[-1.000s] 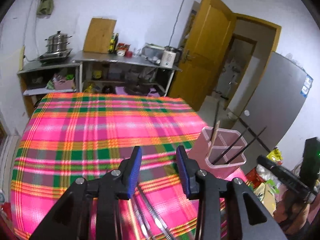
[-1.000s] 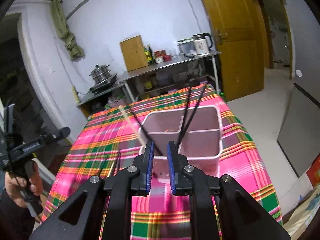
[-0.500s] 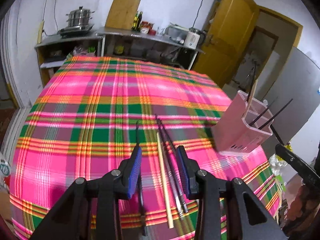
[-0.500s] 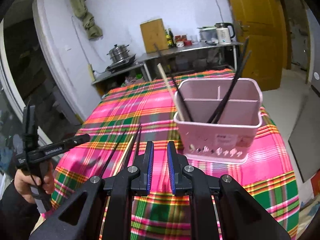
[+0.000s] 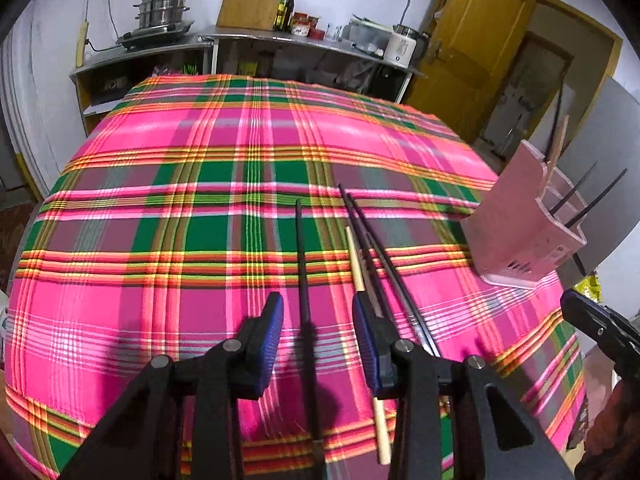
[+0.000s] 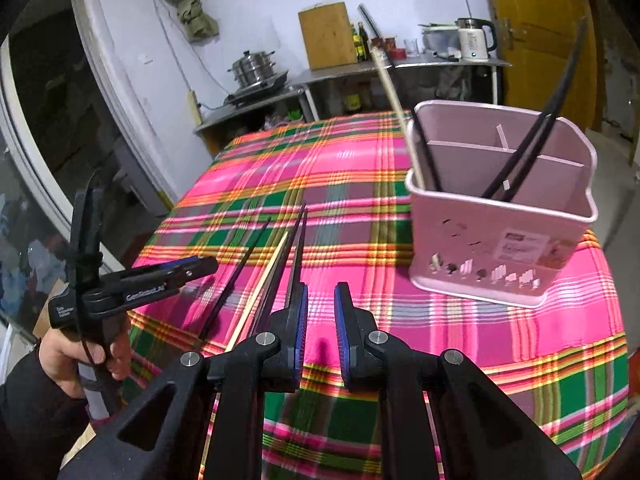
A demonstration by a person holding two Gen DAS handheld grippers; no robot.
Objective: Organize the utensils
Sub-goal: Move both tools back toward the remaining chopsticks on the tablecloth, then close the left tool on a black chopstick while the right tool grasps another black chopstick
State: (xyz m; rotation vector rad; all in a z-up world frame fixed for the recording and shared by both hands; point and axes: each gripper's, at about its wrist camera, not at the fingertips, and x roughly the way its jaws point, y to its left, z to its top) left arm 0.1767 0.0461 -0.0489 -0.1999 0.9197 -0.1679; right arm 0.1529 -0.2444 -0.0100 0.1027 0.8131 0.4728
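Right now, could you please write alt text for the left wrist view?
The open left tool hovers over a lone black chopstick on a pink plaid tablecloth, with a wooden chopstick and two black ones alongside. A pink utensil holder stands at right.

support: table with pink-green plaid cloth [image 5: 200, 200] | near middle: single black chopstick [image 5: 301, 248], wooden chopstick [image 5: 356, 260], pair of black chopsticks [image 5: 372, 240], lying side by side | right edge: pink utensil holder [image 5: 516, 216], upright
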